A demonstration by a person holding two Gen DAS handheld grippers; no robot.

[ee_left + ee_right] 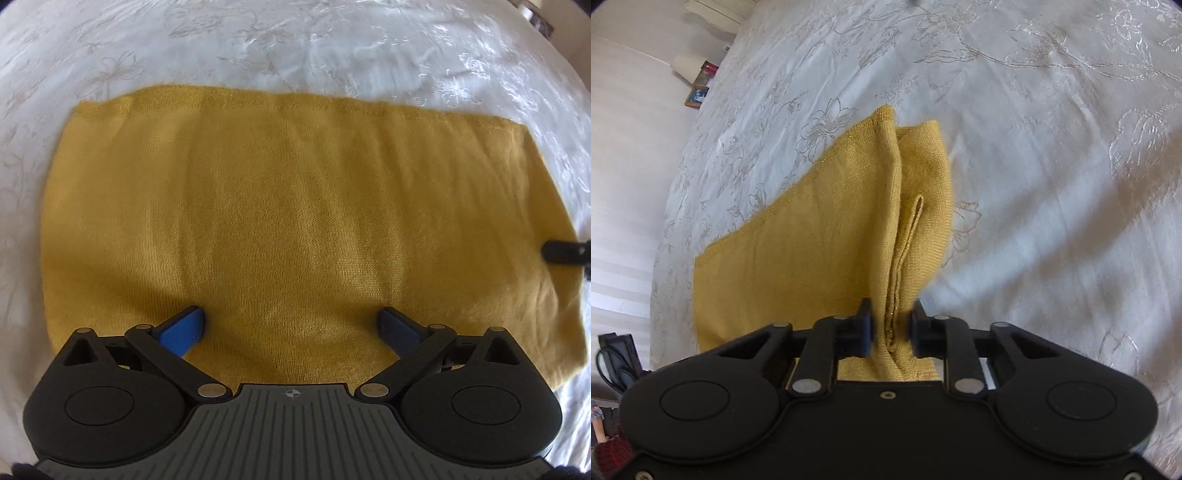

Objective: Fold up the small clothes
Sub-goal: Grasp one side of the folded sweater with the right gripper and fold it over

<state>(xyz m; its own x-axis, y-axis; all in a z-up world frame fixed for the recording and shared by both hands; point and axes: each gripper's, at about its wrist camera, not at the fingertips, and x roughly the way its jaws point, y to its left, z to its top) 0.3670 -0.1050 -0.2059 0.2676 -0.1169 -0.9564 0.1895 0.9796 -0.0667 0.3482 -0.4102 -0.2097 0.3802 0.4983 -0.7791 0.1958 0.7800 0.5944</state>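
A mustard-yellow knitted garment (295, 203) lies spread flat on a white embroidered bedspread (295, 48). Just above its near part hovers my left gripper (291, 315), open wide, its blue pads (184, 328) apart with only flat cloth below. At the garment's right edge the dark tip of my right gripper (565, 251) shows. In the right wrist view my right gripper (891, 325) is shut on a bunch of the garment's (812, 240) folded edge layers, which rise off the bedspread (1052, 147) in a ridge.
The bed's edge runs along the left in the right wrist view. Beyond it are a small white lamp shade (689, 68), a framed picture (696, 96) and a black device with a cable (618, 358). White bedspread surrounds the garment on all sides.
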